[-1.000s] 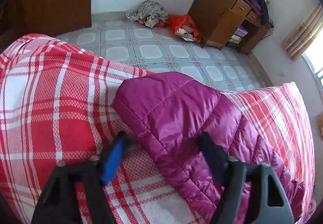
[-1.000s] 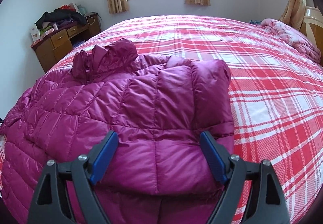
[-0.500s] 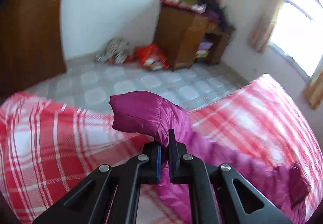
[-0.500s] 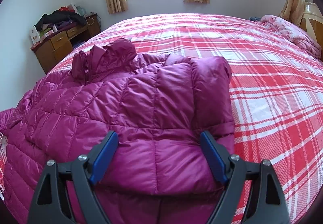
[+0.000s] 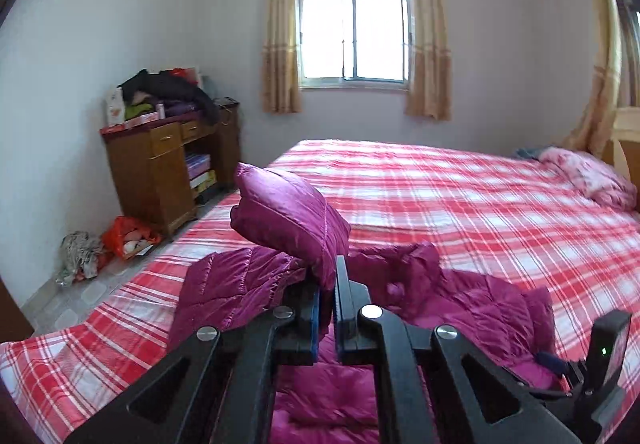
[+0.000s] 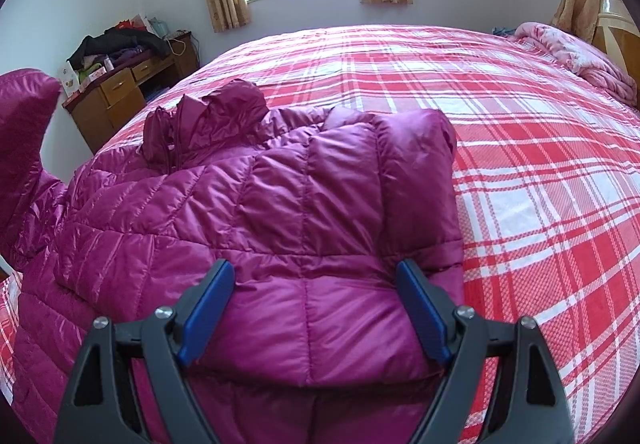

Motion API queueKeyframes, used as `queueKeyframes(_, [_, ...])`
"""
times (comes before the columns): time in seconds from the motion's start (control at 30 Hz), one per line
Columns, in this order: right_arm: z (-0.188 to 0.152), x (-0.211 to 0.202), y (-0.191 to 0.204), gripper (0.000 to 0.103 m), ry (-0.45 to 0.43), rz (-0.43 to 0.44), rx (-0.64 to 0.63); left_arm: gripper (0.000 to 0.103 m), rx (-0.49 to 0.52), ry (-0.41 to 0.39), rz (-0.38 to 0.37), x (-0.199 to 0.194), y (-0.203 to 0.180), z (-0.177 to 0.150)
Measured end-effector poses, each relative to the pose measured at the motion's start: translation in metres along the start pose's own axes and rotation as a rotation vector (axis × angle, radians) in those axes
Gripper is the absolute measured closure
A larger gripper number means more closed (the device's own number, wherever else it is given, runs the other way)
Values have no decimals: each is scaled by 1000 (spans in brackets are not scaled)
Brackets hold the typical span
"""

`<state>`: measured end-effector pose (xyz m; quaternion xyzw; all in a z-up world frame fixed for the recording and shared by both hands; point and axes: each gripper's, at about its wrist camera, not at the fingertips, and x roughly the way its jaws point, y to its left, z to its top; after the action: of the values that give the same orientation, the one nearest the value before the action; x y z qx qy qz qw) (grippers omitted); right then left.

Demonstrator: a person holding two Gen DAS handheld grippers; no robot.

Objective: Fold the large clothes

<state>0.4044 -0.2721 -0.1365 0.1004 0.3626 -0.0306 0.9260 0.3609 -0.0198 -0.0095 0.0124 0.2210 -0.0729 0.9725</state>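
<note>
A magenta quilted puffer jacket lies spread on the red plaid bed, one sleeve folded across its body. My left gripper is shut on the other sleeve's cuff and holds it raised above the jacket. That raised sleeve also shows at the left edge of the right wrist view. My right gripper is open, its blue pads on either side of the folded jacket's near part. The right gripper's body shows at the lower right of the left wrist view.
A wooden desk piled with clothes stands against the left wall. Bags and rags lie on the tiled floor beside it. A pink blanket lies at the bed's head by the headboard. A curtained window is behind.
My left gripper closed on the sleeve cuff, lifted it and swung round towards the window and the jacket. My right gripper stayed open over the jacket.
</note>
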Motion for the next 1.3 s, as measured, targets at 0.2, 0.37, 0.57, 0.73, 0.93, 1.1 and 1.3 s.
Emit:
queueKeyframes(0.2, [0, -1, -10, 17, -6, 39, 51, 98, 103, 154, -108, 18, -67, -64])
queueKeyframes(0.37, [0, -2, -12, 17, -8, 43, 77, 97, 143, 325, -131, 47, -80, -97])
queueKeyframes(0.57, [0, -2, -13, 17, -8, 50, 87, 84, 149, 371, -192, 33, -78, -110])
queueKeyframes(0.73, [0, -1, -14, 17, -6, 49, 94, 49, 277, 309, -164, 3, -98, -119])
queueKeyframes(0.93, [0, -1, -18, 17, -5, 60, 109, 40, 337, 217, -196, -50, -98, -127])
queueKeyframes(1.1, [2, -3, -18, 20, 2, 58, 111, 39, 129, 264, -165, -70, -50, -132])
queueKeyframes(1.3, [2, -61, -21, 63, -77, 61, 150, 39, -2, 294, 10, -82, 20, -135])
